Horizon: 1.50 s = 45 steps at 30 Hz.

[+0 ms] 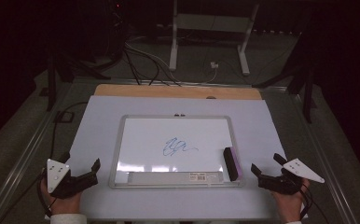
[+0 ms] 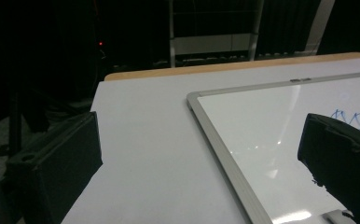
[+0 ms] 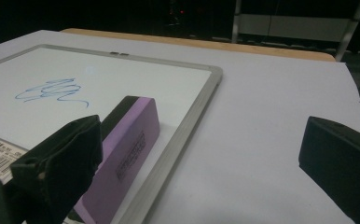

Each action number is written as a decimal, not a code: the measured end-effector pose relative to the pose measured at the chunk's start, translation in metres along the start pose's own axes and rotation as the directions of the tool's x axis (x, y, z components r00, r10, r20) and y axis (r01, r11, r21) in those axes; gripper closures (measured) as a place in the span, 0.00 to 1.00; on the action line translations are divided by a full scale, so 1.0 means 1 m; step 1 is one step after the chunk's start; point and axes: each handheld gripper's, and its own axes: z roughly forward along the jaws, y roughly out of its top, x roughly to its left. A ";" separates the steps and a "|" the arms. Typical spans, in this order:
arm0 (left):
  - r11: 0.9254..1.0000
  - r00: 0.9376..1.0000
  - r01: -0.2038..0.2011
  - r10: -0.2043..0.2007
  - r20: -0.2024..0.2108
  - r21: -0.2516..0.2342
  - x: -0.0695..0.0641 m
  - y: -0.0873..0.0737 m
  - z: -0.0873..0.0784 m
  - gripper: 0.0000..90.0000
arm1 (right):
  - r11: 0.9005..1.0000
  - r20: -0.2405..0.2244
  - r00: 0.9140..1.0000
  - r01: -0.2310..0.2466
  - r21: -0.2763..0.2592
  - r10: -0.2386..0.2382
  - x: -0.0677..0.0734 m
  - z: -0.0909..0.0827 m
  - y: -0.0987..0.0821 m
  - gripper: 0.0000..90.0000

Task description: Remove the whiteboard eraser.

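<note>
A whiteboard (image 1: 122, 149) with a grey frame lies flat in the middle of the table, a blue scribble (image 1: 176, 147) drawn near its centre. A purple eraser (image 1: 232, 163) with a black felt side rests on the board's lower right corner. My left gripper (image 1: 87, 170) rests open on the table, left of the board's near corner, nothing between its jaws. My right gripper (image 1: 266, 164) is open just right of the eraser, with nothing between its jaws. In the right gripper view the eraser (image 3: 127, 154) lies beside the left jaw, and the scribble (image 3: 52, 91) is farther off. The left gripper view shows the board's frame (image 2: 225, 154).
A white sheet (image 1: 103, 116) covers the wooden table, whose far edge (image 1: 178, 91) shows bare. Cables and a white metal stand (image 1: 211, 28) are on the dark floor beyond. A label strip (image 1: 178, 176) runs along the board's near edge.
</note>
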 end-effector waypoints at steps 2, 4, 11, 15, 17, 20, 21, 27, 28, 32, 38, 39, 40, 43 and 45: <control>1.000 1.000 0.007 -0.007 0.007 -0.004 0.000 0.000 0.000 0.00 | 1.000 0.001 1.000 -0.006 0.002 0.006 0.000 0.000 0.000 0.00; 1.000 1.000 0.011 -0.010 0.015 -0.016 0.000 0.001 -0.001 0.00 | 1.000 0.005 1.000 -0.006 -0.004 0.006 0.000 -0.001 0.001 0.00; 1.000 1.000 0.011 -0.011 0.028 -0.010 -0.001 0.001 0.001 0.00 | 1.000 0.009 1.000 -0.028 -0.006 0.028 -0.002 -0.001 0.003 0.00; 1.000 1.000 0.010 -0.010 0.026 -0.007 -0.003 0.001 0.001 0.00 | 0.999 0.008 0.999 -0.034 -0.008 0.034 -0.002 -0.002 0.005 0.00; 1.000 1.000 0.007 -0.007 0.022 -0.004 -0.003 0.001 0.001 0.00 | 0.999 0.008 0.999 -0.035 -0.012 0.035 -0.002 -0.002 0.007 0.00; 1.000 1.000 0.003 -0.003 0.015 0.001 -0.003 0.001 0.001 0.00 | 0.999 0.005 0.999 -0.036 -0.016 0.036 -0.001 -0.003 0.011 0.00; 1.000 1.000 0.001 -0.001 0.012 0.003 -0.003 0.001 0.001 0.00 | 0.999 0.005 0.999 -0.036 -0.016 0.036 -0.001 -0.003 0.011 0.00; 0.999 1.000 -0.029 0.029 -0.005 0.023 -0.005 -0.001 0.002 0.00 | 1.000 -0.019 1.000 -0.020 -0.013 0.020 0.002 0.000 0.023 0.00; 0.999 0.999 -0.035 0.035 -0.009 0.026 -0.005 -0.001 0.003 0.00 | 1.000 -0.025 0.999 -0.020 -0.010 0.020 0.003 0.001 0.025 0.00; 0.999 0.999 -0.041 0.042 -0.014 0.030 -0.006 -0.002 0.003 0.00 | 1.000 -0.046 0.999 -0.014 0.006 0.014 0.004 0.005 0.028 0.00; 0.999 0.999 -0.039 0.040 -0.016 0.030 -0.005 -0.002 0.003 0.00 | 0.999 -0.058 0.998 -0.012 0.042 0.014 0.006 0.012 0.031 0.00; 0.999 0.999 -0.039 0.039 -0.017 0.030 -0.005 -0.002 0.003 0.00 | 0.999 -0.058 0.998 -0.012 0.042 0.014 0.006 0.012 0.031 0.00; 0.999 0.999 -0.039 0.039 -0.017 0.030 -0.005 -0.002 0.003 0.00 | 0.999 -0.060 0.998 -0.016 0.050 0.019 0.006 0.014 0.031 0.00; 0.999 0.999 -0.038 0.038 -0.015 0.029 -0.006 -0.002 0.003 0.00 | 0.997 -0.061 0.998 -0.020 0.078 0.025 0.007 0.019 0.033 0.00; 0.999 0.999 -0.039 0.039 -0.015 0.030 -0.006 -0.002 0.003 0.00 | 0.996 -0.064 0.998 -0.021 0.091 0.027 0.007 0.022 0.034 0.00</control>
